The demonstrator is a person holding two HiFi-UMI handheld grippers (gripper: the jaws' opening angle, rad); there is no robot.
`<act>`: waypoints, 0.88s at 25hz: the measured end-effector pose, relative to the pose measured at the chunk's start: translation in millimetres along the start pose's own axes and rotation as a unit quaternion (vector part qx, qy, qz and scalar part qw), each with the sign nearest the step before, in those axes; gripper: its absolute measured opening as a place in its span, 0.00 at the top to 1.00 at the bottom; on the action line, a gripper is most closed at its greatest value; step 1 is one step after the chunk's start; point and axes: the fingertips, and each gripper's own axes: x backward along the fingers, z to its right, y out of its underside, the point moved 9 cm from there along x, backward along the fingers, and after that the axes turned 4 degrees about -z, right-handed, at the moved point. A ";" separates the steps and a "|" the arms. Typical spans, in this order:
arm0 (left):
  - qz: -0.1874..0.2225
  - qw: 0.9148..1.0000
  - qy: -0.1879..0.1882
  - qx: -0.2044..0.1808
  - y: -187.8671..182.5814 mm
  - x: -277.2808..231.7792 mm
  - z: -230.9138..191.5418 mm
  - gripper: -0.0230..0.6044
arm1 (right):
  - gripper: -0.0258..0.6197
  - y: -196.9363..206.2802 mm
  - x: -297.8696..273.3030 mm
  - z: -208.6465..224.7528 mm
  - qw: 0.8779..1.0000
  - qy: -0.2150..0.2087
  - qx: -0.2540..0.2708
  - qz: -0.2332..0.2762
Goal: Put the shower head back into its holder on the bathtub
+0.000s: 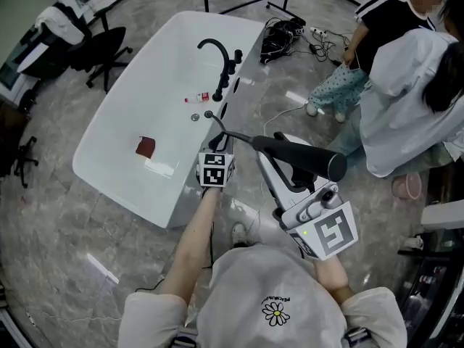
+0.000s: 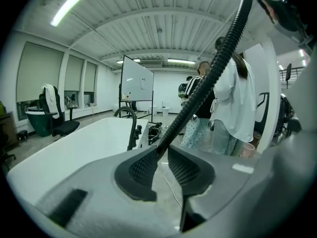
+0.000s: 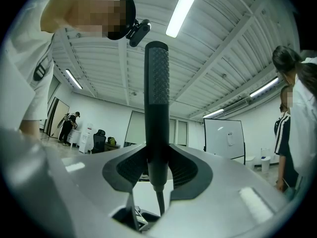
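Observation:
The black shower head (image 1: 304,158) lies level in my right gripper (image 1: 279,164), which is shut on its handle; in the right gripper view it stands upright (image 3: 156,93) between the pads of the right gripper (image 3: 157,167). Its ribbed black hose (image 1: 228,133) runs down to the rim of the white bathtub (image 1: 94,158) near the black faucet (image 1: 217,56). My left gripper (image 1: 220,147) is over that rim, pinching the hose (image 2: 208,78) at the tips of the left gripper (image 2: 163,155). The holder itself I cannot make out.
In the tub lie a red object (image 1: 146,147), a white piece (image 1: 159,167) and a small bottle (image 1: 199,98). Two people (image 1: 406,85) stand close on the right. Cables (image 1: 283,38) lie on the floor behind the tub, and an office chair (image 1: 80,42) stands at the left.

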 end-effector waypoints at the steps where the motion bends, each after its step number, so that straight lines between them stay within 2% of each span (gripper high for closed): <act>1: 0.001 1.000 0.001 -0.009 -2.6 -3.8 -2.3 0.86 | 0.74 1.2 -1.8 1.4 1.000 0.002 0.002 -0.004; 4: 0.018 0.999 -0.011 -0.026 -19.0 -13.4 -15.5 0.87 | 0.74 1.3 -8.9 6.7 1.000 0.012 0.003 -0.003; 7: 0.045 0.998 -0.037 -0.037 -47.8 -18.4 -39.6 0.87 | 0.74 -6.0 -20.0 15.6 0.999 0.029 0.000 0.016; 11: 0.062 0.994 -0.068 -0.055 -77.3 -16.5 -71.0 0.87 | 0.74 -2.1 -27.6 28.0 0.999 0.040 -0.005 0.014; 14: 0.057 0.993 -0.082 -0.061 -84.4 -17.7 -89.7 0.87 | 0.74 5.4 -38.4 39.8 0.999 0.031 -0.015 0.002; 18: 0.030 0.994 -0.081 -0.071 -76.3 -32.4 -99.6 0.87 | 0.74 11.1 -64.7 61.0 1.000 0.016 -0.024 -0.005; 22: 0.014 0.994 -0.091 -0.061 -73.9 -48.5 -109.0 0.87 | 0.74 17.8 -93.6 88.3 1.000 -0.003 -0.027 -0.007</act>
